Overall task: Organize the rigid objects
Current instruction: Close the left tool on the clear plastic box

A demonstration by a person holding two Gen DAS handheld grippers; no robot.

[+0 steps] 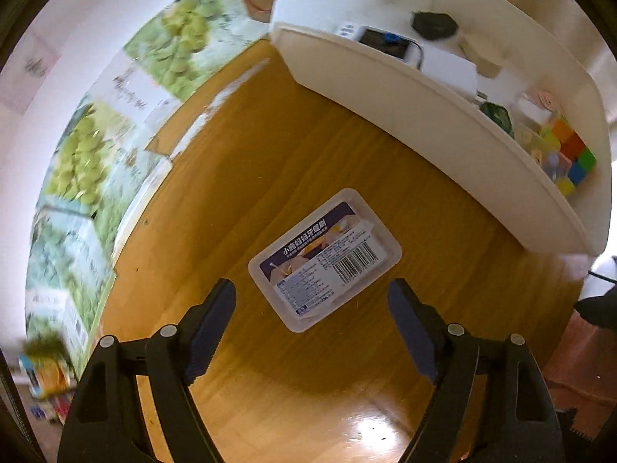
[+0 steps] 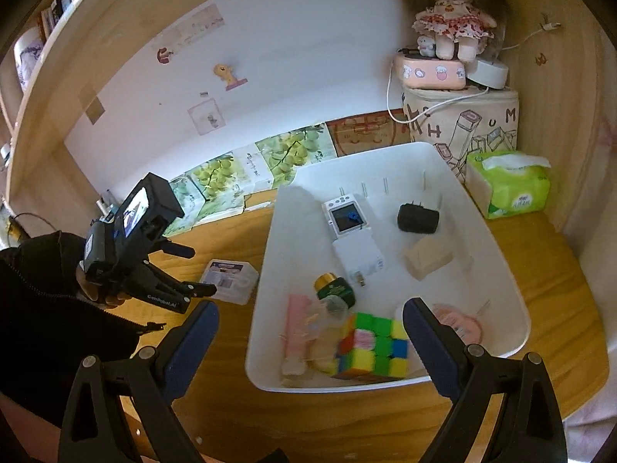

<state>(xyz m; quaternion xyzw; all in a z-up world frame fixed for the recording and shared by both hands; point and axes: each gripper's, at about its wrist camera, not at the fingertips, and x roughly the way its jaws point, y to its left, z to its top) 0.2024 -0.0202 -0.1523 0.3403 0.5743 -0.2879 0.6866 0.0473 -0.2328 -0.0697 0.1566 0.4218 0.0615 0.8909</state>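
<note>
desk (image 1: 239, 177) wood | on it: floss box (image 1: 324, 258), white bin (image 2: 497, 270), tissue pack (image 2: 509, 185)

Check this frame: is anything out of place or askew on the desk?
One item: the clear plastic box lies on the wooden desk outside the white bin, askew to the bin's wall. The open left gripper hovers above it. Nothing looks spilled or damaged.

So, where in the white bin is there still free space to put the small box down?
In the bin, bare floor lies along the far wall, behind the charger, and left of the white gadget. The near end around the cube is crowded.
</note>
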